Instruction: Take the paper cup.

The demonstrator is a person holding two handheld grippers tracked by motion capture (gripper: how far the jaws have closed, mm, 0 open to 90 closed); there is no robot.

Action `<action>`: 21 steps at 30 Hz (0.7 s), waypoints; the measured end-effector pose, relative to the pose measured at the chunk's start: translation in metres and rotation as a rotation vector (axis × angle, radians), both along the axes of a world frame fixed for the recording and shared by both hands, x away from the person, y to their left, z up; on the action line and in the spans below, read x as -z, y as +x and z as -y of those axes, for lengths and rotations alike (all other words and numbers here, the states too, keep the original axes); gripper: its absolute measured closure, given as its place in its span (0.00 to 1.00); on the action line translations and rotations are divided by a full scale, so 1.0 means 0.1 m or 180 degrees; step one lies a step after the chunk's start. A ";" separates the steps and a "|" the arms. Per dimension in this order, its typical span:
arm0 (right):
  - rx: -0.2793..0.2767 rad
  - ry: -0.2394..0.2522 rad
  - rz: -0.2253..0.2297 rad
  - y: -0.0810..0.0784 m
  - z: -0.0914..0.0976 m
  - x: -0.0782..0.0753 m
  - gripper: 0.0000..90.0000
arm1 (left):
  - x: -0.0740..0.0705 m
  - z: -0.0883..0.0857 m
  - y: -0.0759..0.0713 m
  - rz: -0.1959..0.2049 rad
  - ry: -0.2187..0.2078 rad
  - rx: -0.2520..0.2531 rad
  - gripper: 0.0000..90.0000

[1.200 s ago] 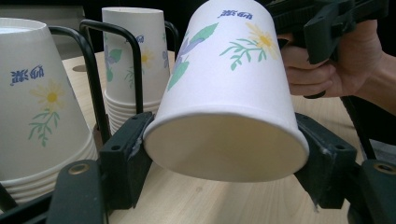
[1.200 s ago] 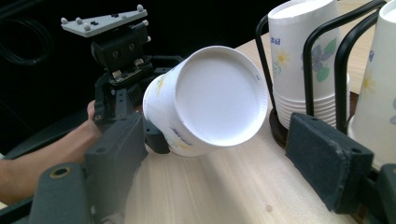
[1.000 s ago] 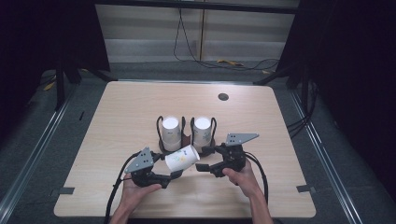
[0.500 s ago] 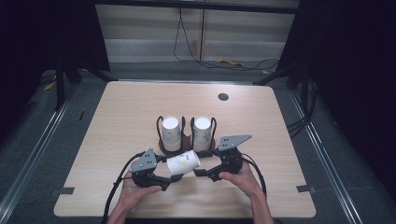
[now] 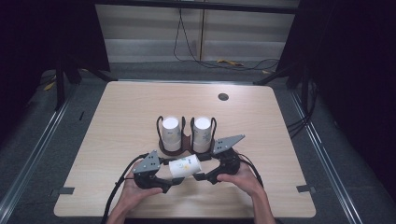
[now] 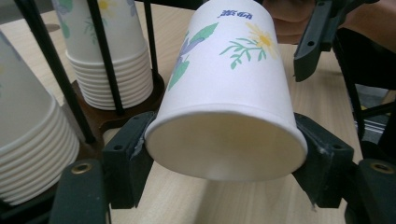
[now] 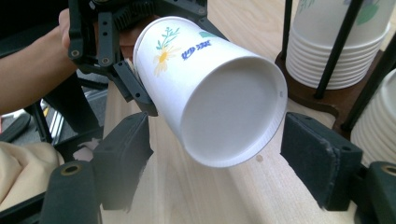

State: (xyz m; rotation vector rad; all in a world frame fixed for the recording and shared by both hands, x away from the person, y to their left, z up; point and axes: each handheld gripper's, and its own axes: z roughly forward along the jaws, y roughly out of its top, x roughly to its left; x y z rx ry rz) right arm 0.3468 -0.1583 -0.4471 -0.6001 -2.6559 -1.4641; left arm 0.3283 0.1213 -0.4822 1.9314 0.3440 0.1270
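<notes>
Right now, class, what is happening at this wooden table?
A person holds a black two-jaw gripper in each hand. The left gripper is clamped on the wide end of a white paper cup with a flower print, lying sideways above the light wooden table. The right gripper has its jaws around the cup's other end with gaps showing, and they have just been closing. Behind stands a dark wire holder with two cup stacks.
</notes>
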 end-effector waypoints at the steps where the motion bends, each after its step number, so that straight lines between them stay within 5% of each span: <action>1: -0.0023 -0.0039 -0.0015 0.00 -0.01 0.00 0.27 | 0.00 0.01 0.00 0.0005 0.0017 0.0024 0.32; 8: -0.0118 -0.0143 -0.0056 0.01 -0.04 0.02 0.27 | 0.02 0.05 -0.02 0.0048 0.0213 0.0067 0.32; 21: -0.0248 -0.0229 -0.0089 0.05 -0.10 0.03 0.28 | 0.04 0.06 -0.01 -0.0024 0.0288 0.0176 0.32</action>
